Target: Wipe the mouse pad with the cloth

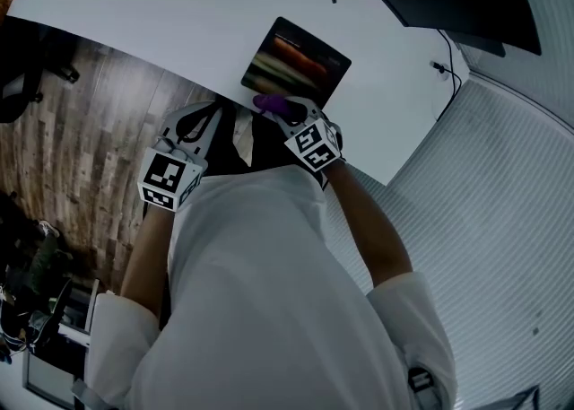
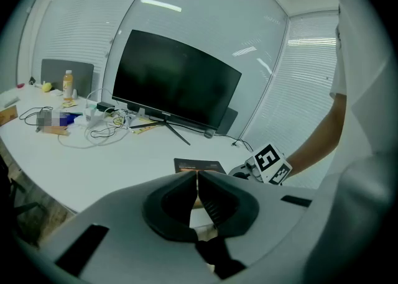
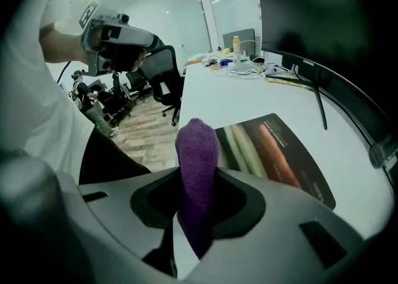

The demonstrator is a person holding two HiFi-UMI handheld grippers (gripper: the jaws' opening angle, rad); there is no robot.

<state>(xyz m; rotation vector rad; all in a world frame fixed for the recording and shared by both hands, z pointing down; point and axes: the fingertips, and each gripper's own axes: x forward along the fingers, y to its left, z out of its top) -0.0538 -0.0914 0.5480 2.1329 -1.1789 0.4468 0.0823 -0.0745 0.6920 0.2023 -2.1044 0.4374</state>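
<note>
The mouse pad (image 1: 296, 63) (image 3: 273, 152) (image 2: 199, 166), dark with orange and green streaks, lies on the white desk near its front edge. My right gripper (image 1: 280, 105) (image 3: 198, 196) is shut on a purple cloth (image 3: 198, 183) (image 1: 272, 104) that sticks up between the jaws, held just short of the pad's near edge. My left gripper (image 1: 184, 126) (image 2: 197, 199) is shut with nothing in it and hovers off the desk's edge, to the left of the right one.
A large black monitor (image 2: 174, 81) (image 3: 323, 28) on a thin stand occupies the back of the white desk (image 1: 179, 13). Cables, a bottle (image 2: 67, 82) and small items lie at the desk's far left. Office chairs (image 3: 163, 74) stand on the wooden floor (image 1: 81, 121).
</note>
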